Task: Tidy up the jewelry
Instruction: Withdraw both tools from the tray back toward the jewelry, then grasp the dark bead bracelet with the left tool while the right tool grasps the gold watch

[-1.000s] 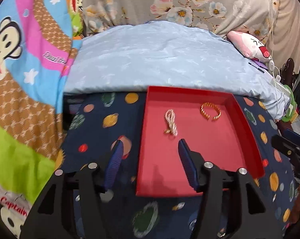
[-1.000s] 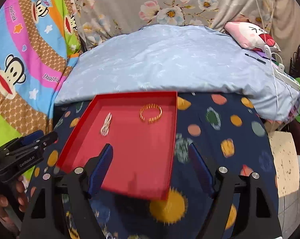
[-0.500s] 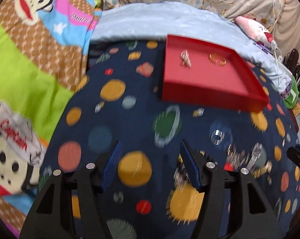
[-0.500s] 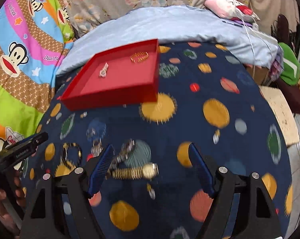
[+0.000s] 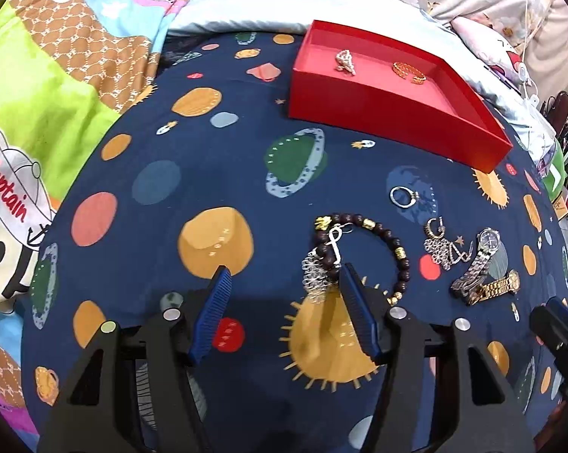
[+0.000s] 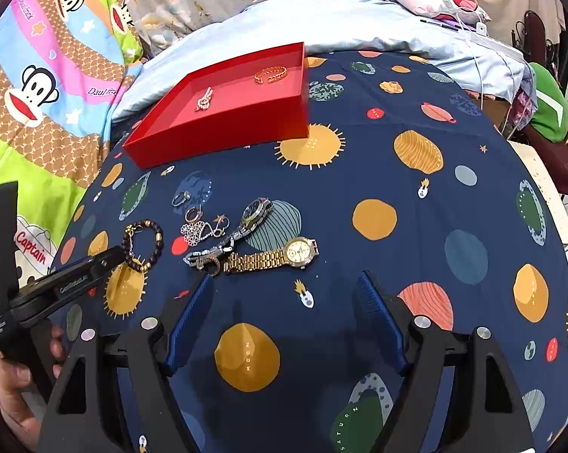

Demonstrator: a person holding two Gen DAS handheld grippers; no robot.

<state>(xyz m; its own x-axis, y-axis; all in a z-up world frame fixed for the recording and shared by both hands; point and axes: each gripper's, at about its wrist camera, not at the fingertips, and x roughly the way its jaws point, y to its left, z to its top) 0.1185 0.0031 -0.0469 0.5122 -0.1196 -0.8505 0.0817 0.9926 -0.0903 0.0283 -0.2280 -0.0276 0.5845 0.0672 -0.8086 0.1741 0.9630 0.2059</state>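
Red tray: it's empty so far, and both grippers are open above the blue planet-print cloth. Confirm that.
Not empty. The red tray already holds two pieces, a gold bangle and a small pale chain, as the right wrist view shows. Left gripper and right gripper are both open above the cloth.

One red tray point(image 6: 223, 128) is sitting on the bed, holding two pieces: a pearly chain point(image 6: 204, 99) and a gold bangle point(image 6: 270, 74). Two watches are lying outside it, one gold point(image 6: 276, 256), one silver point(image 6: 242, 230), beside one beaded bracelet point(image 6: 142, 243), one ring point(image 6: 181, 198) and some tangled silver pieces point(image 6: 202, 228) too knotted to count.
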